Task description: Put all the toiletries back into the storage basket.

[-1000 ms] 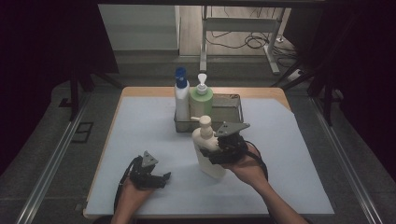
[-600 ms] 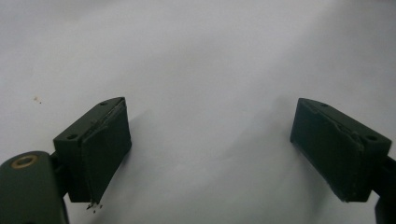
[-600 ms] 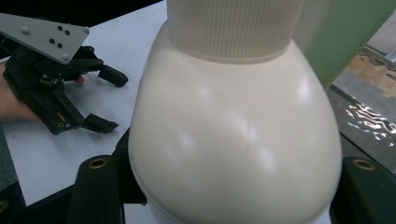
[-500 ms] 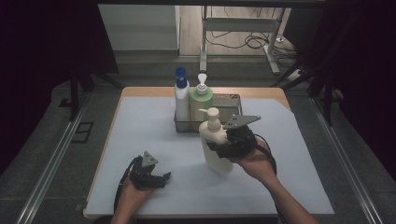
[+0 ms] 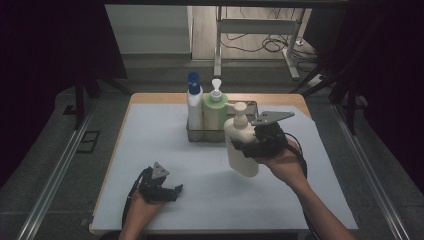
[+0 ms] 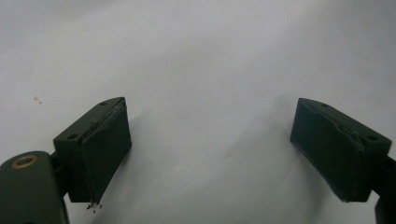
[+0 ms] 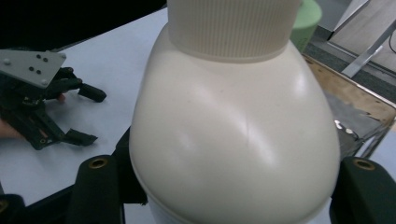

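Right now I have the cream pump bottle [image 5: 241,145] pinched in my right gripper [image 5: 250,148], the jaws clamped on either side of its body just under the shoulder. From the high view the bottle hangs clear of the white table [image 5: 165,145], upright with a slight lean, its base above the mat and its pump head near the front edge of the wire basket [image 5: 254,106]. That basket sits at the far middle of the table and holds two bottles standing upright side by side: a white bottle with a blue cap [image 5: 194,107] and a green pump bottle [image 5: 215,110]. In the right gripper view the cream bottle's rounded shoulder [image 7: 233,135] bulges between my two jaws, its ribbed collar above, and the basket's rim shows just behind it at the right.

My left gripper [image 5: 167,192] rests low on the near left part of the table, well apart from the bottle. In the left gripper view its jaws stand spread wide with nothing but bare white mat [image 6: 205,70] between them.
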`<state>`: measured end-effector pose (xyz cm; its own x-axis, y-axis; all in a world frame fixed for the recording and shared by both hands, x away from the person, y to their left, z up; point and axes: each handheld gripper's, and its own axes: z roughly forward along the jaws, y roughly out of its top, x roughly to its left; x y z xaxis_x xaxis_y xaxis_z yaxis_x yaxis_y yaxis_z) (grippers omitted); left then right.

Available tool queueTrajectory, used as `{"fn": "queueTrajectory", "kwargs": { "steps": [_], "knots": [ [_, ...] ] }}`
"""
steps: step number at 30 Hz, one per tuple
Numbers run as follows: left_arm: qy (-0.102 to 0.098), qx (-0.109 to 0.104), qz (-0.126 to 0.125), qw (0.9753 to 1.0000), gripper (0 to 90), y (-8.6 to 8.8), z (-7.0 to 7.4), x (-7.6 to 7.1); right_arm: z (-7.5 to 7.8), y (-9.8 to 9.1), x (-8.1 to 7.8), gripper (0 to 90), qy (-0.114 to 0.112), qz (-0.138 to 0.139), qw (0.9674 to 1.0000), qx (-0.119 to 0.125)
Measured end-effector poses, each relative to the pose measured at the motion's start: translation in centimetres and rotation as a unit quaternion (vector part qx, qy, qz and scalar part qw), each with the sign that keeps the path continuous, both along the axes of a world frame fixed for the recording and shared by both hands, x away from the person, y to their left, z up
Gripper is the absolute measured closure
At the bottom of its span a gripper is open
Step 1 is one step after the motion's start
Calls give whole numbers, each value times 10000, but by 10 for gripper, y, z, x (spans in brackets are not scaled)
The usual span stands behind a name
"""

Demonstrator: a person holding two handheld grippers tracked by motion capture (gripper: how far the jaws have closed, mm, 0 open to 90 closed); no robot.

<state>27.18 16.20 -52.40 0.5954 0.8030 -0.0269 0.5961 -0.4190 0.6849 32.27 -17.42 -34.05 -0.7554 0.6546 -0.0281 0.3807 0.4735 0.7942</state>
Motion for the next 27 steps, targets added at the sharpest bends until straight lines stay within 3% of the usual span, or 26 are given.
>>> {"fn": "queueTrajectory", "kwargs": {
  "steps": [13, 27],
  "knots": [
    [1, 5, -3, 10000, 118, 0, 0, 0, 15, -20, 19, 363, -61, -394, 9992, 27],
    [-1, 1, -3, 10000, 119, 0, 0, 0, 27, -26, 41, 363, -198, -675, 9974, 123]
  ]
}}
